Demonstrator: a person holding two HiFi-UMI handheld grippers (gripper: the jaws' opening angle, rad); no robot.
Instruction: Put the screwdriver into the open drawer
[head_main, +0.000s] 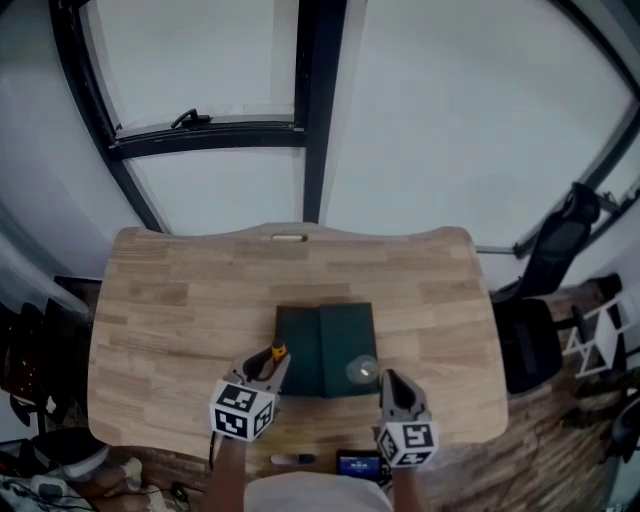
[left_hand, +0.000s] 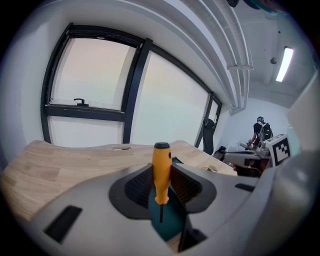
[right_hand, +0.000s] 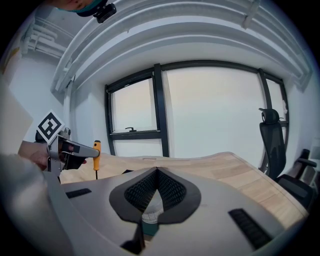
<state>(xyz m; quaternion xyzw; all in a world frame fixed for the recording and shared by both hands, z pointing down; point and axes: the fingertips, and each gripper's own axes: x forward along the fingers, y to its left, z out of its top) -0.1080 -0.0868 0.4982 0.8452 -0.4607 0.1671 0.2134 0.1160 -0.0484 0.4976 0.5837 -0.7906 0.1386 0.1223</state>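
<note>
drawer unit (head_main: 325, 350) on table (head_main: 180, 300), front-centre | screwdriver (left_hand: 161, 172) in left tongs (head_main: 270, 365), unit's left | right tongs (head_main: 390, 385), unit's right

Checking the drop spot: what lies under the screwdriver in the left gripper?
The screwdriver, held upright in the left gripper, has its tip above a dark green box. The jaws cover the rest, so what the box holds cannot be seen.

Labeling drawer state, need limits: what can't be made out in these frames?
Green box: head view, too small and dark to show an open drawer; both gripper views, mostly blocked by their own jaws.
Clear round thing: head view, too small to name.
Screwdriver tip: left gripper view, too thin to tell its type.
</note>
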